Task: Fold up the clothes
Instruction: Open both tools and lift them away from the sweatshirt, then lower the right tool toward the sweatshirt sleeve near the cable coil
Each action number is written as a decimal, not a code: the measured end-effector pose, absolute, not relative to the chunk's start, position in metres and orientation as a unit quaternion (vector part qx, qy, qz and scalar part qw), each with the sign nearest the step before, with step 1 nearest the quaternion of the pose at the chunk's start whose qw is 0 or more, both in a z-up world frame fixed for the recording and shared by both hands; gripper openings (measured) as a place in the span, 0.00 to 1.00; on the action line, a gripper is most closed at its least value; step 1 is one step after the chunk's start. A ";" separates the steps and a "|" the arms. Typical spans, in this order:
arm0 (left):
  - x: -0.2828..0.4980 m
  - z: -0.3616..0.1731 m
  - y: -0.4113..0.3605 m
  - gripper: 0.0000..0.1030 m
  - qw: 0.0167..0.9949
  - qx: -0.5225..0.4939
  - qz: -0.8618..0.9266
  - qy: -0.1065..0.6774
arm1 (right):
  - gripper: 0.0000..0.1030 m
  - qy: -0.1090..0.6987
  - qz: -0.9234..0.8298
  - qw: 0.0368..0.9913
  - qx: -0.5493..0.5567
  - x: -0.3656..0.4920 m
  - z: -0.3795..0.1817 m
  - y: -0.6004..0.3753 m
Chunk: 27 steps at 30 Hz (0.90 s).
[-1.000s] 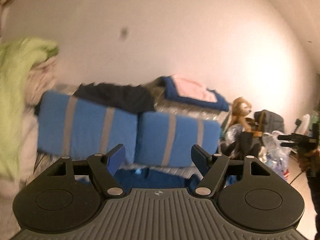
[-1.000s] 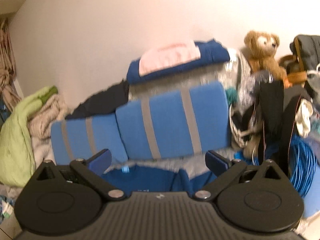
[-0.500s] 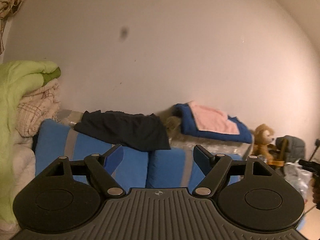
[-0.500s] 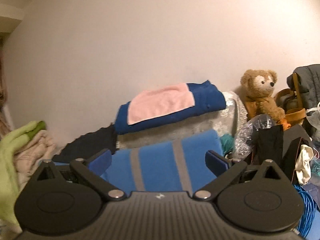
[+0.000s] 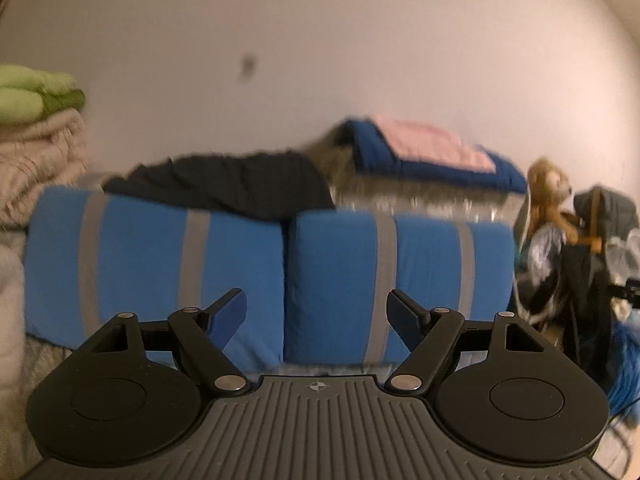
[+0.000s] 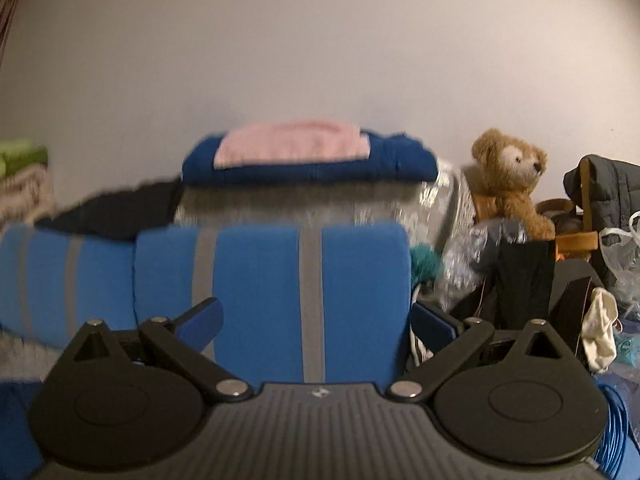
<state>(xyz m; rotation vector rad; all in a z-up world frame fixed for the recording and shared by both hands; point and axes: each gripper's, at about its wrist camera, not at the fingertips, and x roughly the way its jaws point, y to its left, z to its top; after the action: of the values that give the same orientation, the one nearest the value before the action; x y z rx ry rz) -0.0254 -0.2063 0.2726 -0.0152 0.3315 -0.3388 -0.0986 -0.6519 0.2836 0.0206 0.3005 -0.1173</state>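
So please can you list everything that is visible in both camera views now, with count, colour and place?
cushions: two, blue with grey stripes, side by side in front
dark garment: one, black, unfolded, draped over the left cushion's top
folded clothes: two, pink on dark blue, stacked behind the cushions
teddy bear: one, brown, right of the stack
blankets: pile, green over beige, far left
jacket: one, grey, far right
plastic bag: one, clear, right edge
cable coil: one, blue, lower right
left gripper: one, black, blue pads, jaws open, empty
right gripper: one, black, blue pads, jaws open, empty
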 end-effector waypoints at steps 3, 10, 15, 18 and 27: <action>-0.020 0.241 -0.223 0.75 0.967 -0.016 -0.174 0.183 | 1.00 0.178 -0.056 0.983 -0.001 -0.092 0.250 -0.650; -0.008 0.166 -0.253 0.75 0.955 -0.051 -0.189 0.224 | 1.00 0.231 -0.056 0.971 0.006 -0.078 0.185 -0.655; -0.007 0.118 -0.261 0.75 0.949 -0.047 -0.197 0.243 | 1.00 0.255 -0.069 0.964 0.029 -0.070 0.146 -0.665; -0.006 0.099 -0.258 0.75 0.948 -0.052 -0.202 0.241 | 1.00 0.270 -0.081 0.958 0.042 -0.065 0.126 -0.673; 0.000 0.088 -0.246 0.75 0.942 -0.087 -0.200 0.253 | 0.98 0.292 -0.124 0.945 0.083 -0.049 0.085 -0.707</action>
<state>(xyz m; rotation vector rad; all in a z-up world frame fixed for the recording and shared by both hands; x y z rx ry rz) 0.0000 -0.2462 0.0877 -0.1781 0.5156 -0.4086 -0.0491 -0.7071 0.0854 0.1694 0.5955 -0.2527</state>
